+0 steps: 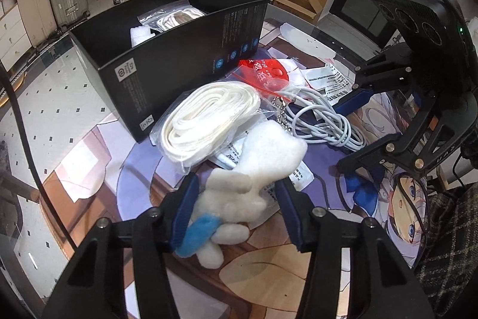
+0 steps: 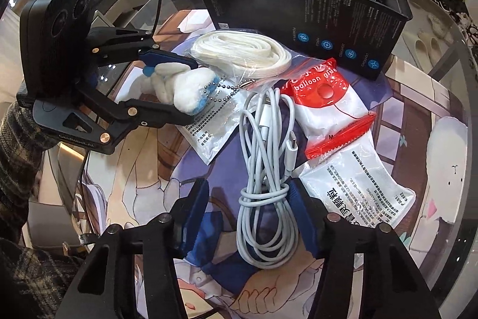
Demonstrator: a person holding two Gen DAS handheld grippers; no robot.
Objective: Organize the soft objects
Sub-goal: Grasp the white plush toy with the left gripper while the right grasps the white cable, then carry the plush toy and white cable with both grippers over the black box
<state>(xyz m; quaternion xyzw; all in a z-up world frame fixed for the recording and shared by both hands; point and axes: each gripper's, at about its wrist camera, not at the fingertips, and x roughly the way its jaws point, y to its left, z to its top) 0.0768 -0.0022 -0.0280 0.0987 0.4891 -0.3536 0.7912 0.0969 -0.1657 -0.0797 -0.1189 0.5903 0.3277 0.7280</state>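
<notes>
A white plush toy (image 1: pixel 263 160) with blue patches and a ball chain lies between the pads of my left gripper (image 1: pixel 236 183), which is shut on it. The right wrist view shows the same grip: left gripper (image 2: pixel 192 90), both fingers against the plush toy (image 2: pixel 185 91). My right gripper (image 2: pixel 248 184) stands open over a coiled white cable (image 2: pixel 263 145). Its right pad touches the coil and the left pad stands apart from it. From the left wrist view, the right gripper (image 1: pixel 339 136) straddles the cable (image 1: pixel 322 121). A bagged white cord (image 1: pixel 206 115) lies beside the plush.
An open black box (image 1: pixel 179 56) at the back of the mat holds another bagged cord and white foam. A red balloon-glue packet (image 2: pixel 322 88) and white sachets (image 2: pixel 358 187) lie by the cable. The round glass table's edge (image 1: pixel 59 73) curves at left; suitcases stand on the floor beyond.
</notes>
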